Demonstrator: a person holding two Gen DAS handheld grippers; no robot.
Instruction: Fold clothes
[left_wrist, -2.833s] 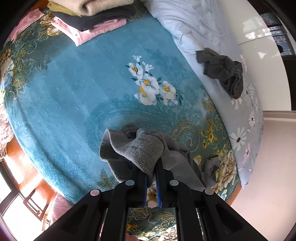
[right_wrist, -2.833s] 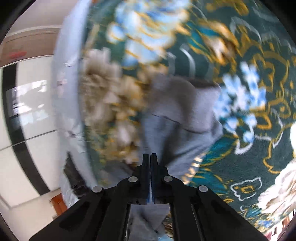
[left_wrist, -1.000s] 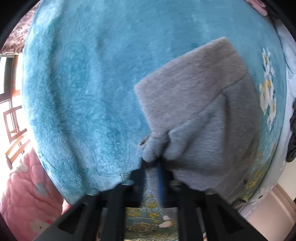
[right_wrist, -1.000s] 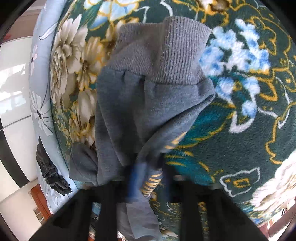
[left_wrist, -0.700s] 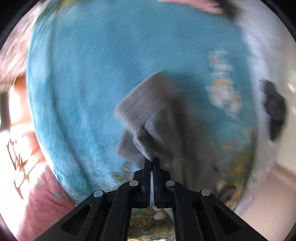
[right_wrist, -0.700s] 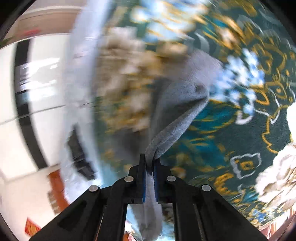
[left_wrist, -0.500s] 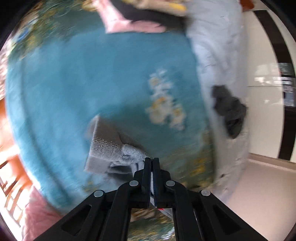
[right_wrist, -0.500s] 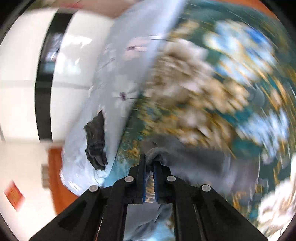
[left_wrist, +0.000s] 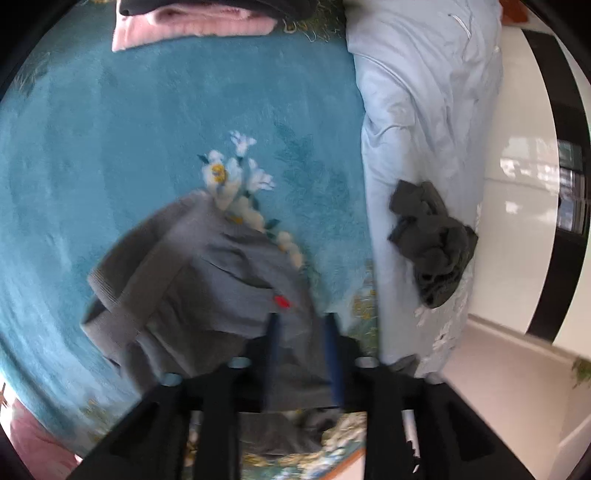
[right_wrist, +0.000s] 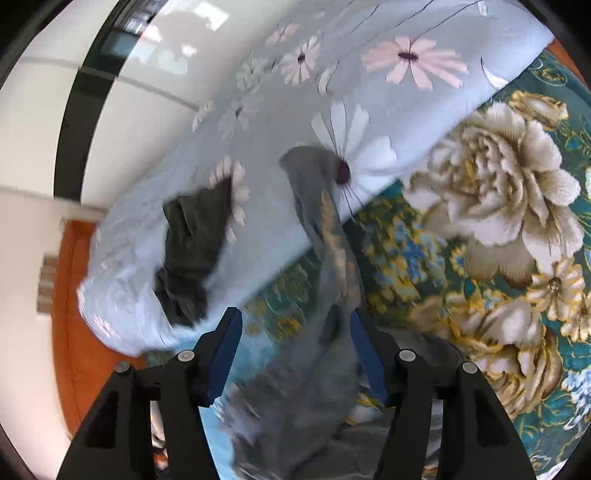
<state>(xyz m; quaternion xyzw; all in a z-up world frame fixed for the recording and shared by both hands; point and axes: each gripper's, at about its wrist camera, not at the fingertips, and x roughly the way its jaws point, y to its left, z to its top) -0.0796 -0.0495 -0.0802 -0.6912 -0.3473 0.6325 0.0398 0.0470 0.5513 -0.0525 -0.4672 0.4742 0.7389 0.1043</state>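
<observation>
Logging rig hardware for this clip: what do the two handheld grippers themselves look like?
Both match. The left gripper and the right gripper each have a matte black angular body with two branching arms, round silver screw heads along them, and flat blue pads lining the fingers' inner faces. No cables, printed markings, hands or sleeves show in either view.

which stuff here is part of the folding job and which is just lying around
Part of the job:
grey garment
left gripper, open
right gripper, open
dark crumpled garment, likely next
folded stack

Lying about:
teal blanket
light blue quilt
</observation>
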